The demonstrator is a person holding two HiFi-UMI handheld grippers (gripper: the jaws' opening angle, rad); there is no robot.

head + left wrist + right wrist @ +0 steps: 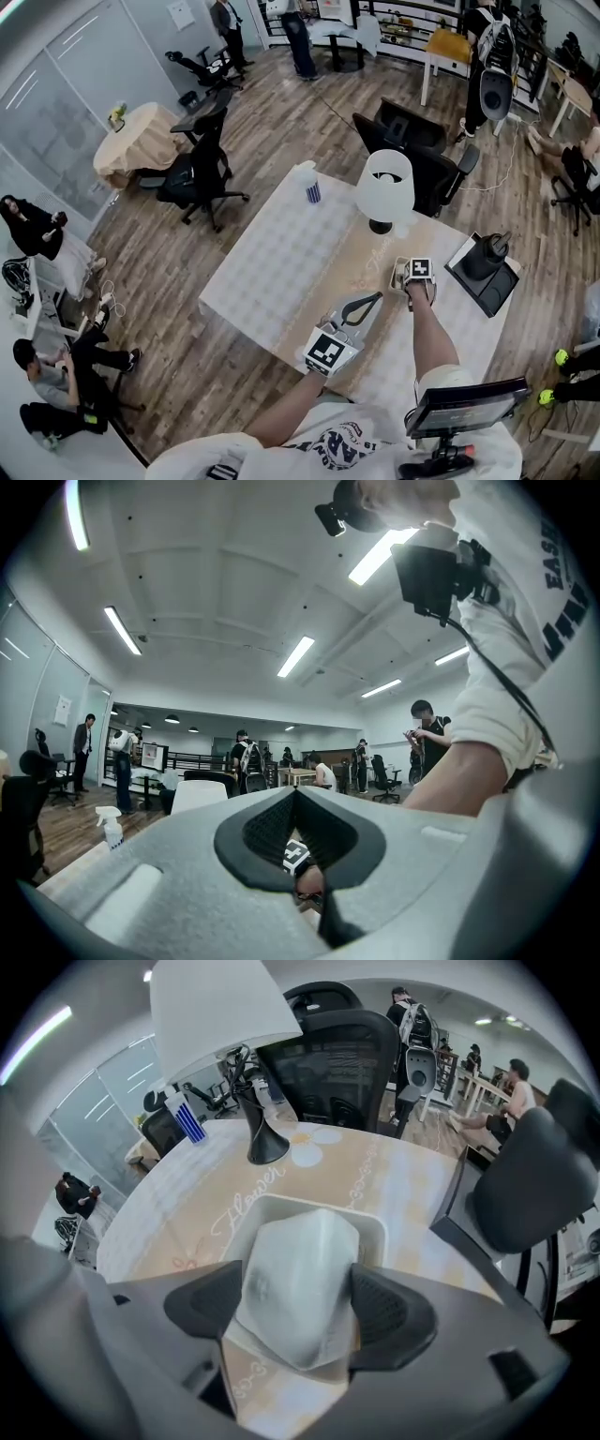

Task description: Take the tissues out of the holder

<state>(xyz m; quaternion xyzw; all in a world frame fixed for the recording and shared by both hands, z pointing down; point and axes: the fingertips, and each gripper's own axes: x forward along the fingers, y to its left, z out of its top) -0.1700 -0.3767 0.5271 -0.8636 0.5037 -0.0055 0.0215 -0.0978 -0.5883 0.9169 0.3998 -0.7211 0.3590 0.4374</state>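
Note:
A white plastic-wrapped tissue pack (pixel 300 1269) sticks up out of a white holder (pixel 281 1206) on the beige table runner. My right gripper (pixel 298 1302) is over it and open, one dark pad (pixel 202 1302) close on each side of the pack. In the head view the right gripper (pixel 409 277) sits low over the holder (pixel 397 269) near the lamp. My left gripper (pixel 378 296) lies just to its left, shut and empty. Its own view looks up at the ceiling, with the left gripper's (pixel 296 794) tips together.
A white lamp (pixel 384 187) stands just behind the holder. A spray bottle (pixel 312 190) is at the table's (pixel 281 262) far edge. A black device (pixel 483 267) sits at the right edge, with black office chairs (pixel 412 141) behind. Several people are about the room.

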